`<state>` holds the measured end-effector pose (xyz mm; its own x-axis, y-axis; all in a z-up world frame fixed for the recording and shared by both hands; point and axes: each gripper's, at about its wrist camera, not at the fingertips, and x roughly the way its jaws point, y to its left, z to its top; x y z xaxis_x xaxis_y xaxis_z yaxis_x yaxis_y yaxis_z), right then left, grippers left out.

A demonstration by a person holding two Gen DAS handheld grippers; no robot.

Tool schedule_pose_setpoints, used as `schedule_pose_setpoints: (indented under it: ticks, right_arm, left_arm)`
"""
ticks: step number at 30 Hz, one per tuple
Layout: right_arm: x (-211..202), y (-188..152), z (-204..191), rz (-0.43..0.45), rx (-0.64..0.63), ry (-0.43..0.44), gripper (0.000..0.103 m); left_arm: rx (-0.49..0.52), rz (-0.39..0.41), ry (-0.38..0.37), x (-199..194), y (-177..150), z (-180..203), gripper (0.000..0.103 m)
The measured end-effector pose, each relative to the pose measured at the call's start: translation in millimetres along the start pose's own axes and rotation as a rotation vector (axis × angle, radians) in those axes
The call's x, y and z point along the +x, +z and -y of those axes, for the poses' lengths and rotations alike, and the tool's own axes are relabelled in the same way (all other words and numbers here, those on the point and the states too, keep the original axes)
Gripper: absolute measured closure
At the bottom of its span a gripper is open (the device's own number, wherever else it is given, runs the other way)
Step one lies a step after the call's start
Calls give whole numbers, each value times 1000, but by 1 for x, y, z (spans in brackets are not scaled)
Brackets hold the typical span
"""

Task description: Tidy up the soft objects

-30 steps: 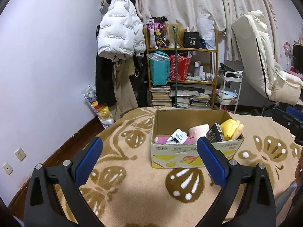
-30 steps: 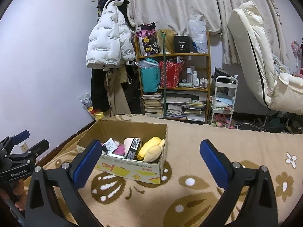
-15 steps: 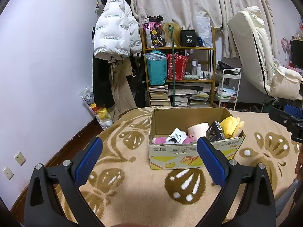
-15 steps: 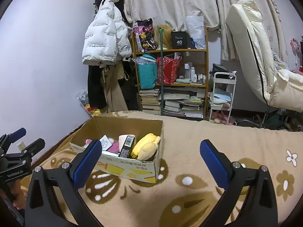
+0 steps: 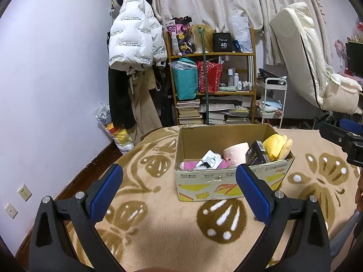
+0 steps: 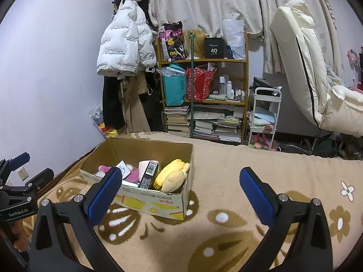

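In the left wrist view the left gripper [image 5: 179,181] is hanging spread wide and empty in the lower half of the frame, its blue pads well apart. The cardboard box [image 5: 229,181] is sitting on the beige patterned blanket [image 5: 163,224] at centre right, just beyond the right-hand pad, which is overlapping the box's front wall. Inside the box a pink plush [image 5: 192,165] is lying at the left under a white tag [image 5: 211,160], a pale pink soft block [image 5: 236,155] is sitting in the middle, a black carton [image 5: 257,156] is standing beside it, and a yellow plush [image 5: 276,146] is leaning over the right rim.

In the right wrist view the right gripper [image 6: 181,183] is likewise gaping wide with nothing between its pads. The box [image 6: 158,201] is lying at centre left there, the left-hand pad crossing its near edge, the yellow plush [image 6: 172,176] resting in the box's right corner, between the two pads. The other gripper is showing at the far left edge, a hand [image 6: 19,238] around its handle.
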<state>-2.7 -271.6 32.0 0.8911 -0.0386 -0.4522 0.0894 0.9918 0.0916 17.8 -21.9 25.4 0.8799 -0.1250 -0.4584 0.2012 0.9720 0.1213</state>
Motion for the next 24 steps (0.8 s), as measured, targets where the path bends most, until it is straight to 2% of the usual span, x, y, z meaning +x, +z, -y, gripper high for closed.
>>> schedule_pose_setpoints:
  ticks: [24]
  right_arm:
    - [5,-6,3,-3,1,-15,0]
  left_arm:
    - [-17,-4,9,-1,0,-3,4]
